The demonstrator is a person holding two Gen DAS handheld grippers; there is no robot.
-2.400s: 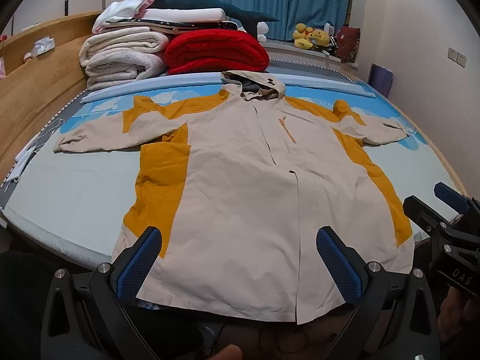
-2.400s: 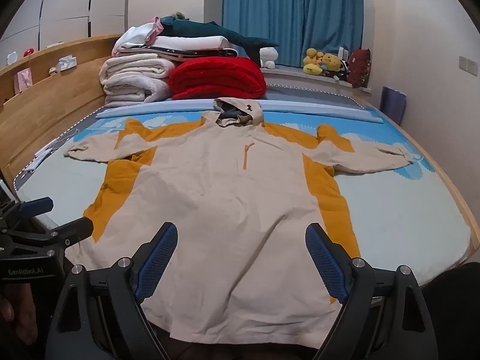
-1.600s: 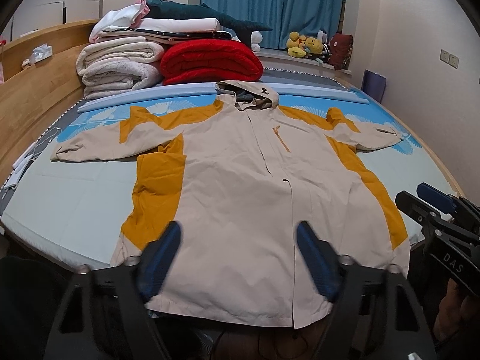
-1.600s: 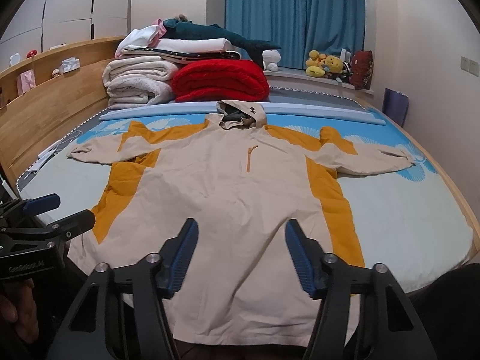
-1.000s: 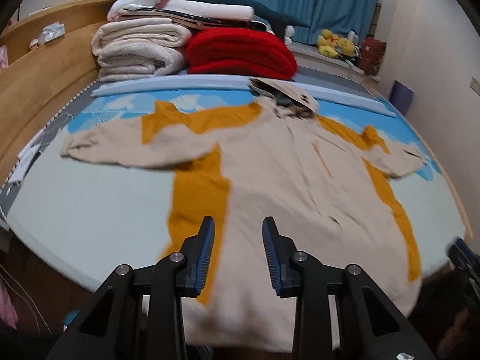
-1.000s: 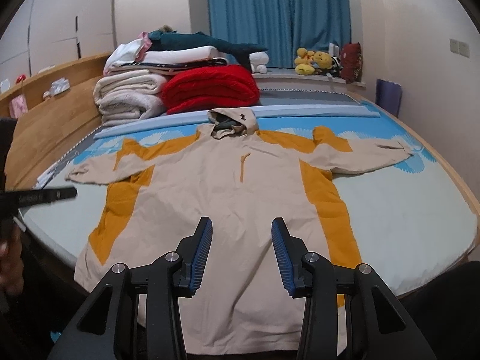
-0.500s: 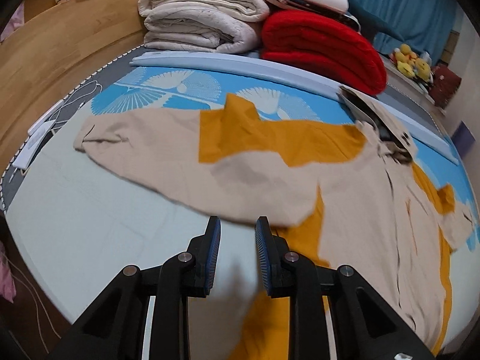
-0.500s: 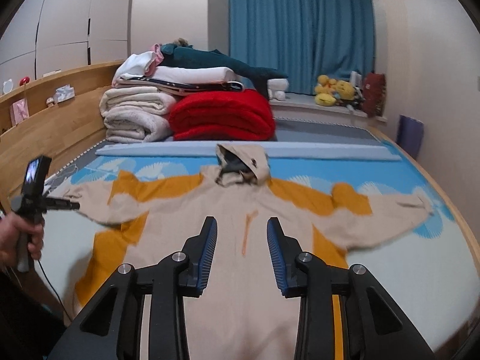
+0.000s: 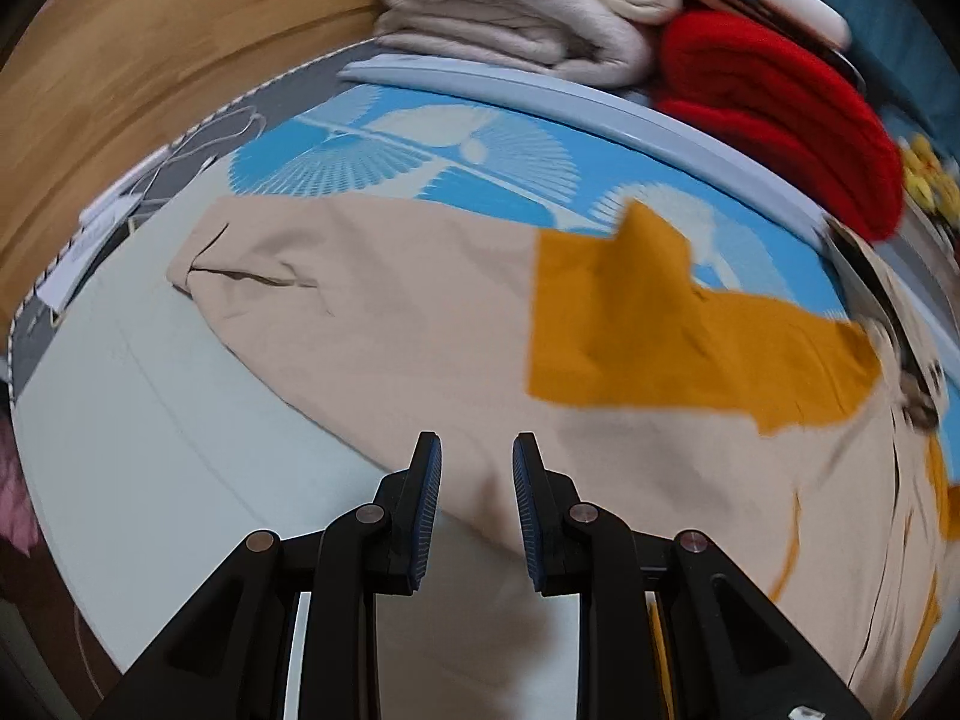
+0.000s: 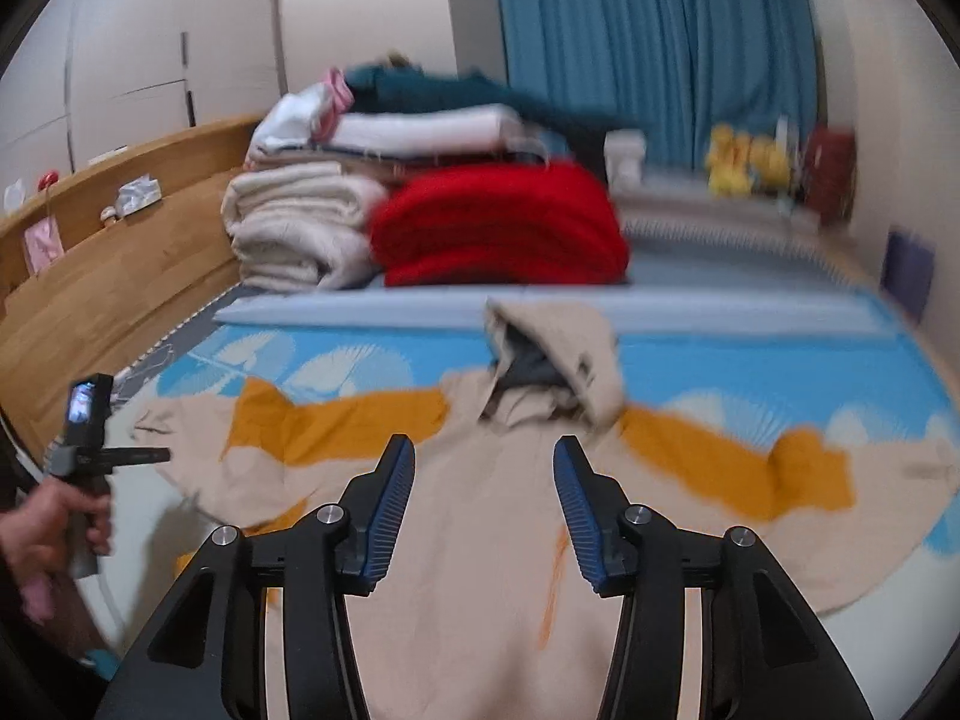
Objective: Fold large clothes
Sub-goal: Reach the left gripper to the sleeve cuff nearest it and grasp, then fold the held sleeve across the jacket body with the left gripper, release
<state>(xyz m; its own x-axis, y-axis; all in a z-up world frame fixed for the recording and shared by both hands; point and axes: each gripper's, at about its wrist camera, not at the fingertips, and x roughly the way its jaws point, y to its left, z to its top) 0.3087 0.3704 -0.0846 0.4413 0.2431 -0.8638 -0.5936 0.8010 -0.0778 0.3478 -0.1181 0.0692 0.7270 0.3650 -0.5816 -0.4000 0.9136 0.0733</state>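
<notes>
A beige hooded coat (image 10: 480,540) with mustard-yellow panels is spread flat, front up, on the bed (image 9: 150,450), both sleeves stretched outward. Its hood (image 10: 558,360) lies just beyond the tips of the right claw (image 10: 483,510), and the chest of the coat is seen between and beneath that claw's fingers. The jaws of the right claw have just been opening and are set moderately wide, with nothing pressed between the blue pads (image 10: 393,516); whether they touch the fabric cannot be told.

The left claw (image 9: 477,510) is pointed steeply down at the sleeve (image 9: 372,324) on its side, whose cuff lies ahead and to the left of it. Its jaws have been narrowed to a small gap; sleeve fabric is seen through the gap, but no grip on it is shown. In the right wrist view the left claw is seen far to the left, held in a hand (image 10: 48,522).

Beyond both claws, folded cream blankets (image 10: 294,228) and a red blanket (image 10: 498,228) are stacked at the far end of the bed, before a blue curtain (image 10: 648,42). A wooden headboard (image 10: 108,276) runs along the left.
</notes>
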